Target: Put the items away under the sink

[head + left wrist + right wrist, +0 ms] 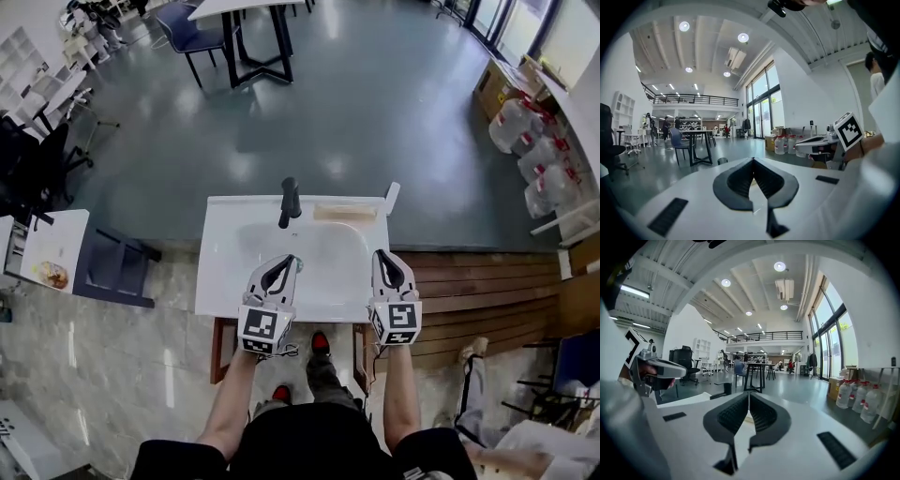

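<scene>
No legible text, labels, brands or numbers are visible; the gripper cubes carry only square black-and-white marker patterns.

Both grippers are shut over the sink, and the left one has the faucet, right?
No: the left gripper is shut on nothing, as the left gripper view shows; the faucet stands beyond it. The right gripper is shut too, both over the sink.

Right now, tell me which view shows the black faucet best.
The head view: the black faucet shows whole from above at the sink's back edge. The left gripper view catches only its top; the right gripper view shows its upper part side-on.
</scene>
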`<state>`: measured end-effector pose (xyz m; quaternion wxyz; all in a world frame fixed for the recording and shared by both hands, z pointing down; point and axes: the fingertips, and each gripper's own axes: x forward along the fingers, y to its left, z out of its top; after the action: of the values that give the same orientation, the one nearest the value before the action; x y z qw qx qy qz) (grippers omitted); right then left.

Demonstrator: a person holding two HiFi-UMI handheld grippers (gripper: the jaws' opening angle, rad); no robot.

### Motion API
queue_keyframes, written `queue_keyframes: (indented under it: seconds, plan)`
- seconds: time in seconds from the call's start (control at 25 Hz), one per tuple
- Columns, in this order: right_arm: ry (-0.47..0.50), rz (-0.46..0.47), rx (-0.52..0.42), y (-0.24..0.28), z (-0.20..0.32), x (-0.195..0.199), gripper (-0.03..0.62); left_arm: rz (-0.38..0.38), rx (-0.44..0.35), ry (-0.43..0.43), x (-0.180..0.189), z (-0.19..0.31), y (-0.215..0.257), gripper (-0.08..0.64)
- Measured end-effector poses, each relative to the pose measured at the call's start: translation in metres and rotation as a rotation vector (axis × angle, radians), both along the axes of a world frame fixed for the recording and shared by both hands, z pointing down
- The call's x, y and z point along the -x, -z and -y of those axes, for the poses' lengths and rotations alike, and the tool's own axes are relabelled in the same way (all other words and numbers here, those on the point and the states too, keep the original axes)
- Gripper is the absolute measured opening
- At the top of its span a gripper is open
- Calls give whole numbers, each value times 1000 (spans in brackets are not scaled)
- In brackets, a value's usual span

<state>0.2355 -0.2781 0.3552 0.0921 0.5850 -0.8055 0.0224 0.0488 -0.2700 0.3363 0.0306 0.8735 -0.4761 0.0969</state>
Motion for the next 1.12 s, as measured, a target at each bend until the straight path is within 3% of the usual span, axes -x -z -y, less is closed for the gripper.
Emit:
queue_keyframes:
  seconds: [0.4, 0.6, 0.84, 1.12]
  plan:
    - [74, -9, 97, -59, 69, -16, 37, 12, 95, 37, -27, 57, -44, 6]
    - [124, -75, 139, -82, 99, -18, 38, 22, 139, 56, -28, 71, -61, 6]
    - [223, -224, 167, -108, 139, -22, 52, 28, 175, 56, -35, 80, -78, 6]
    - [392, -483, 248, -144, 168, -15, 140, 46, 204, 55, -33, 82, -89, 6]
